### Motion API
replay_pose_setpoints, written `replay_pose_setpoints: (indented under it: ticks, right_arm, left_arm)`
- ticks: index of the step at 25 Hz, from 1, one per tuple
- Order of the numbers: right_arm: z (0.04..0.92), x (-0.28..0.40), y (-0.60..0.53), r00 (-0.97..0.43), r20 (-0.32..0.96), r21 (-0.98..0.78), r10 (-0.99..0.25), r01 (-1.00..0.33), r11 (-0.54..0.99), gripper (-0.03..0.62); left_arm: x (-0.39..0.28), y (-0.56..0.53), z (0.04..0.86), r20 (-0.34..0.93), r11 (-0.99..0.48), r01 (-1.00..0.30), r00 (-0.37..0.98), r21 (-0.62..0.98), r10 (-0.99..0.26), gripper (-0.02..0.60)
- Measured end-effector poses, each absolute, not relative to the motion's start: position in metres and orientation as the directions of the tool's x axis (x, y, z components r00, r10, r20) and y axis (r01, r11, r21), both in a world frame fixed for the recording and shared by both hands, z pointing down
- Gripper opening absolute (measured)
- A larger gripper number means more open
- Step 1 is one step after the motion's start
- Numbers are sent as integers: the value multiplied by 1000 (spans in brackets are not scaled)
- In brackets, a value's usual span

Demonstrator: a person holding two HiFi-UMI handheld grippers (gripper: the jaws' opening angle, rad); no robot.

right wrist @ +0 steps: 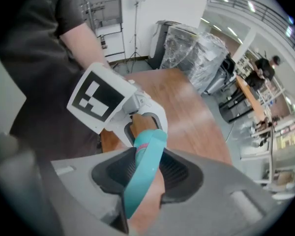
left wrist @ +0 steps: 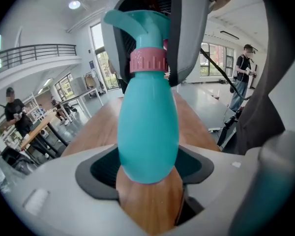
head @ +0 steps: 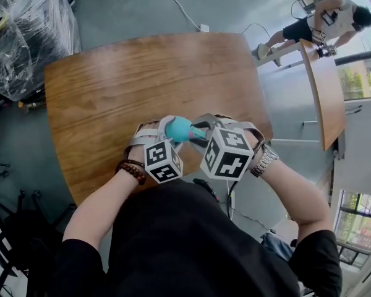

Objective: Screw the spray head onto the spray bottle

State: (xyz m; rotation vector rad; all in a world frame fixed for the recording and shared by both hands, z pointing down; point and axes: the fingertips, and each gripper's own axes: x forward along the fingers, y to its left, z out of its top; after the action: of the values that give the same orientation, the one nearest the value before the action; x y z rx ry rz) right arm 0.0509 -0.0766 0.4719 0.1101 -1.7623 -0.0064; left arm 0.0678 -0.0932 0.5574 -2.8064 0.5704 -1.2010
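While the left tongs [left wrist: 148, 175] clench the teal bottle [left wrist: 147, 127], the right tongs [right wrist: 146, 173] grasp its pink-collared teal spray head [right wrist: 143, 167].

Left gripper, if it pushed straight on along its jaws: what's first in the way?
The left gripper clamps the teal bottle; straight beyond, the right gripper, shut on the spray head at the bottle's neck, likely comes first. Depth unclear.

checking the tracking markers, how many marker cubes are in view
2. One cube on the left gripper, left of the spray bottle; the other cube on the right gripper, right of it. None seems hidden.
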Motion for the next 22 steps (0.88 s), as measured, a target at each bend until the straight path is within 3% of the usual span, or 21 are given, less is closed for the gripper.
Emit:
replay_pose_setpoints:
  ticks: [7, 13, 17, 22]
  right_arm:
    - [476, 49, -96, -270, 960, -72, -68, -477, 876, 135]
    - [490, 57, -112, -325, 937, -172, -127, -747, 642, 137]
    - [494, 60, -112, -365, 922, -238, -130, -798, 554, 150]
    - [481, 52, -104, -373, 916, -158, -150, -676, 720, 266]
  left_arm:
    - [64, -102, 565, 704, -893, -405, 576, -198, -417, 359]
    - [55, -111, 583, 758, -859, -434, 452, -272, -469, 359]
    - [57, -107, 585, 759, -868, -438, 476, -232, -443, 360]
    - [57, -106, 581, 751, -874, -443, 504, -200, -427, 362]
